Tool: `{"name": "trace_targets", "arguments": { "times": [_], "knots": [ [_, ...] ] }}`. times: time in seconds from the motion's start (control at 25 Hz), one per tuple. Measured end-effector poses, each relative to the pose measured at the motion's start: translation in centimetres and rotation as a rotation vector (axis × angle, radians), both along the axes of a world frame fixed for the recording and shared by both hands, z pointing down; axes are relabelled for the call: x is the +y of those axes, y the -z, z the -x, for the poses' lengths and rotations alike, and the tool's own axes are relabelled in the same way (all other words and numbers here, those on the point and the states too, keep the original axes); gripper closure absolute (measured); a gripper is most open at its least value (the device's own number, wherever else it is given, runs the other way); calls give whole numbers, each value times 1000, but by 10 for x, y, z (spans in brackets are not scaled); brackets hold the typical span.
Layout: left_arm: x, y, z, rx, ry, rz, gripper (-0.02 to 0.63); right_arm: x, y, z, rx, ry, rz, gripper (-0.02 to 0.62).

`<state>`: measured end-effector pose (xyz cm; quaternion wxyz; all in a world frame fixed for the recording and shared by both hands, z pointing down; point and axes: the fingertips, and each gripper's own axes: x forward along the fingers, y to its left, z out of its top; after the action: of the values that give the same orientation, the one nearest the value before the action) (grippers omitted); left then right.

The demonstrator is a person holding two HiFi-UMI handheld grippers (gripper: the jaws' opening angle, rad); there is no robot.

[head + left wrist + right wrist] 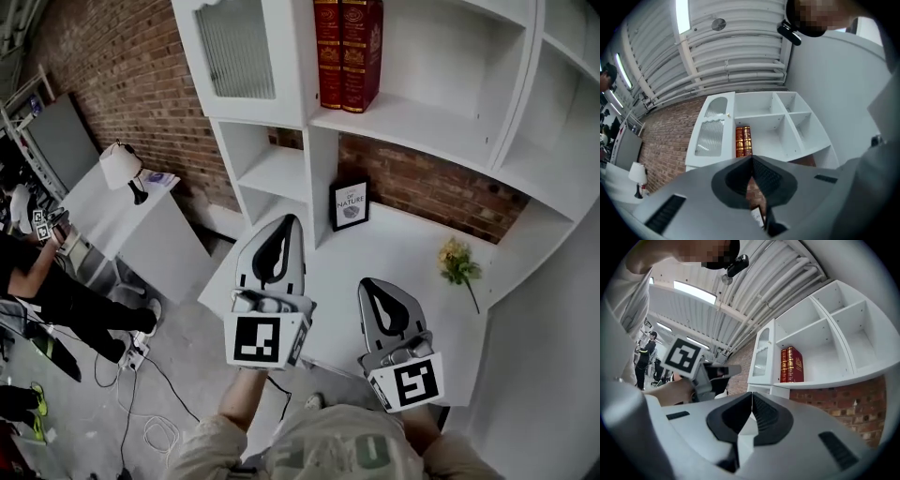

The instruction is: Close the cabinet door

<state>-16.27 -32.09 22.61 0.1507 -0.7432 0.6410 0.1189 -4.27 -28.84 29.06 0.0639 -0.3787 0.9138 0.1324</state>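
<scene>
The white cabinet's door [234,56], with a ribbed glass pane, is at the upper left of the shelf unit and looks flush with the cabinet front. It also shows in the left gripper view as the door [710,133] and in the right gripper view as the door [761,357]. My left gripper [283,223] is held low in front of the unit, well below the door, shut with nothing in it [751,159]. My right gripper [371,284] is beside it over the desk, also shut and empty [751,394].
Two red books [347,52] stand on the open shelf right of the door. A framed picture [350,204] and a yellow flower [457,262] are on the white desk top [403,244]. A side table with a lamp [122,169] and a person [37,272] are to the left.
</scene>
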Motion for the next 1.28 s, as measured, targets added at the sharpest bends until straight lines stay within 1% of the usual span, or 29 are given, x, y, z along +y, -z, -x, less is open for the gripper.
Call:
{"name": "trace_targets", "arguments": {
  "times": [0.08,0.24,0.4,0.52,0.6,0.72,0.84,1.0,1.12,1.28],
  "knots": [
    [22,-34,3,18,45,61,592,7,-3,10,2,28,-7,580],
    [55,-76,9,41,137,136,592,14,-11,28,5,84,7,578],
    [71,-114,15,50,186,226,592,21,-25,43,17,144,36,580],
    [76,-127,19,102,185,266,592,30,-30,56,33,185,56,580],
    [79,-132,17,131,170,277,592,32,-32,60,40,191,57,580],
    [83,-134,18,117,188,281,592,34,-32,62,30,195,62,580],
    [86,-135,21,131,189,278,592,34,-33,61,27,193,58,580],
    [85,-132,24,130,197,273,592,33,-36,61,40,191,67,580],
    [82,-131,22,147,173,284,592,31,-35,61,37,185,76,580],
    [80,-134,15,134,156,296,592,29,-38,60,42,179,80,580]
  ]
}}
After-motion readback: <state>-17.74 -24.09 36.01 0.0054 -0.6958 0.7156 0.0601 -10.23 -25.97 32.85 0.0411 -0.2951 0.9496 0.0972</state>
